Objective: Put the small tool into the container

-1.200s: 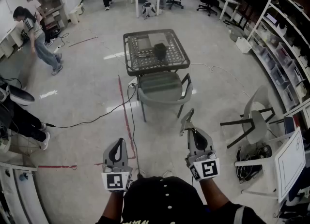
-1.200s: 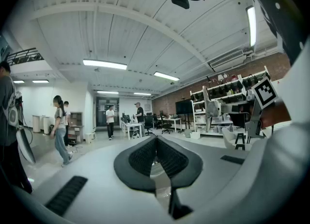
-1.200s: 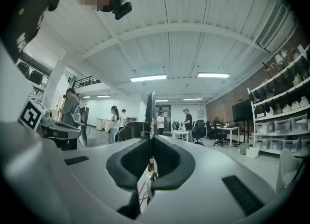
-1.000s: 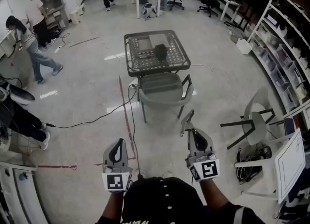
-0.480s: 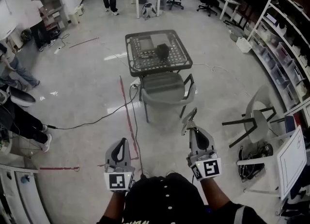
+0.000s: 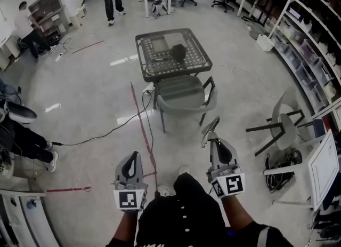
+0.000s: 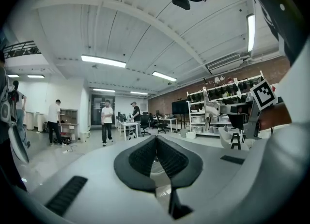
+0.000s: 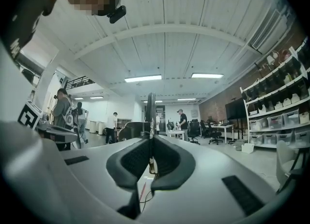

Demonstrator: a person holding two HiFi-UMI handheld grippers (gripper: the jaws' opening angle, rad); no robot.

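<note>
Person stands on open floor (image 6: 90, 96), both claws held low at the bottom of the head view. Right claw (image 6: 213, 140) is clamped on the small tool (image 6: 209, 132), a thin flat metal strip gripped near its lower end. In the right gripper view the strip rises straight out between the closed jaws, its long axis running forward along them. In the head view its free end leans up-frame and slightly right. Left claw (image 6: 134, 155) has its jaws pressed together with nothing between them, which the left gripper view confirms. The container (image 6: 178, 52), a dark boxy thing, sits on the mesh desk (image 6: 154, 69) at upper centre of the frame, right of the desk's middle. Key relation: the container lies well apart from the tool, straight up-frame and a little left of the right claw. A grey chair (image 6: 184, 97) is tucked against the desk's near edge, directly in between. The right claw is the nearer of the two and already loaded. Judgement: the task is at the carry stage. The next move probably means closing on the desk and reaching over or round the chair, tool end leading.
</note>
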